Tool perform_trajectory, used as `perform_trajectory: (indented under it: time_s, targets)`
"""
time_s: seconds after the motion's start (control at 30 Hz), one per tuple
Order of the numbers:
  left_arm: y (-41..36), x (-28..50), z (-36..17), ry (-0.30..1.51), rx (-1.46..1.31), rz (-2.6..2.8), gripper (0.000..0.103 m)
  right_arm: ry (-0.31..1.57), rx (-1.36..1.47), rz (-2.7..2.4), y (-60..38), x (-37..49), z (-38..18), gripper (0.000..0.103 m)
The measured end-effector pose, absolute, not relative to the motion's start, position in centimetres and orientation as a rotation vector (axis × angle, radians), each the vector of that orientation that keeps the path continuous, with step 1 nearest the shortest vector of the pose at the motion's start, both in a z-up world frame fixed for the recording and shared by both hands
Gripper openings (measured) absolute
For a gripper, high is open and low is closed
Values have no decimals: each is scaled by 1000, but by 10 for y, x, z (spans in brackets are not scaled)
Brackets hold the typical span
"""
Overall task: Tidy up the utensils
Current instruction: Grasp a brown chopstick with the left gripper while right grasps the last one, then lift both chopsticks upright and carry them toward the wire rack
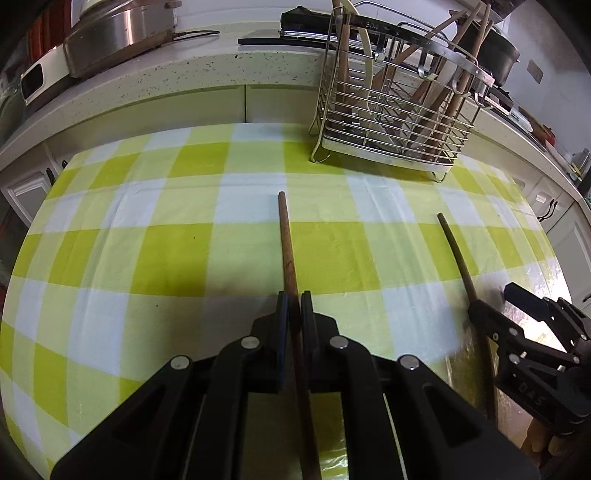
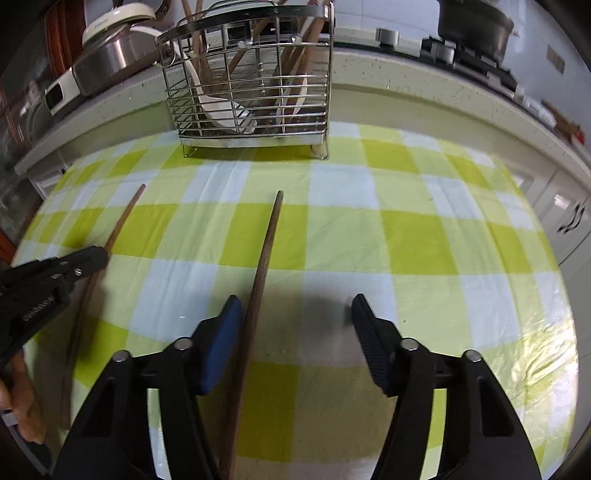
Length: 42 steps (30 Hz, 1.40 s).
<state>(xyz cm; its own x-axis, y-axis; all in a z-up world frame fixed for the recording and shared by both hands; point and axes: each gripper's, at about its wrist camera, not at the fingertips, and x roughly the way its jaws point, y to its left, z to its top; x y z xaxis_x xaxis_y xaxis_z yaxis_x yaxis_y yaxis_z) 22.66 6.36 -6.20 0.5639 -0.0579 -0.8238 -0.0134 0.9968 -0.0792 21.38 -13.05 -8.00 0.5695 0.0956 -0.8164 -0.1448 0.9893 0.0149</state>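
My left gripper [image 1: 294, 301] is shut on a brown wooden stick-handled utensil [image 1: 286, 240] that points toward the wire utensil rack [image 1: 395, 110]. My right gripper [image 2: 295, 306] is open, and a second wooden utensil [image 2: 264, 266] lies on the cloth between its fingers, close against the left blue pad [image 2: 221, 332]. In the left wrist view the right gripper [image 1: 495, 299] shows at the right around that second utensil [image 1: 456, 254]. In the right wrist view the left gripper [image 2: 74, 266] shows at the left, holding its utensil [image 2: 122, 218]. The rack [image 2: 251, 92] holds several wooden and white utensils.
A green and white checked cloth [image 1: 166, 240] covers the table. Behind it runs a speckled counter [image 1: 221, 70] with a steel pot [image 1: 122, 26] at the left and a black pan on a stove [image 2: 476, 22] at the right. White cabinets [image 2: 569, 221] stand right.
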Motion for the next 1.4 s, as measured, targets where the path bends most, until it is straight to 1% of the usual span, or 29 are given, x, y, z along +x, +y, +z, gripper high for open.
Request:
perform_trajectory:
  time_s: [0.03, 0.1, 0.23, 0.33, 0.4, 0.47, 0.57, 0.83, 1.4]
  targets:
    - [63, 227, -62, 972, -75, -26, 7, 956, -55, 144, -130, 214, -80, 53]
    - [63, 227, -62, 972, -74, -25, 8, 954, -66, 146, -128, 214, -79, 44]
    - [63, 227, -63, 969, -74, -29, 8, 948, -76, 164, -124, 214, -79, 36]
    - [62, 227, -62, 969, -67, -29, 8, 944, -75, 177, -122, 213, -78, 28]
    - [62, 227, -62, 968, -60, -28, 7, 941, -75, 178, -122, 212, -78, 18]
    - [62, 227, -62, 970, -64, -29, 7, 940, -71, 179, -124, 212, -78, 14]
    - [62, 228, -60, 976, -82, -46, 7, 942, -49, 180, -129, 213, -78, 11]
    - [60, 220, -39, 922, -93, -68, 7, 910, -9, 162, -147, 209, -65, 9]
    - [52, 188, 27, 758, -100, -85, 7, 747, 18, 138, -175, 181, 3, 9]
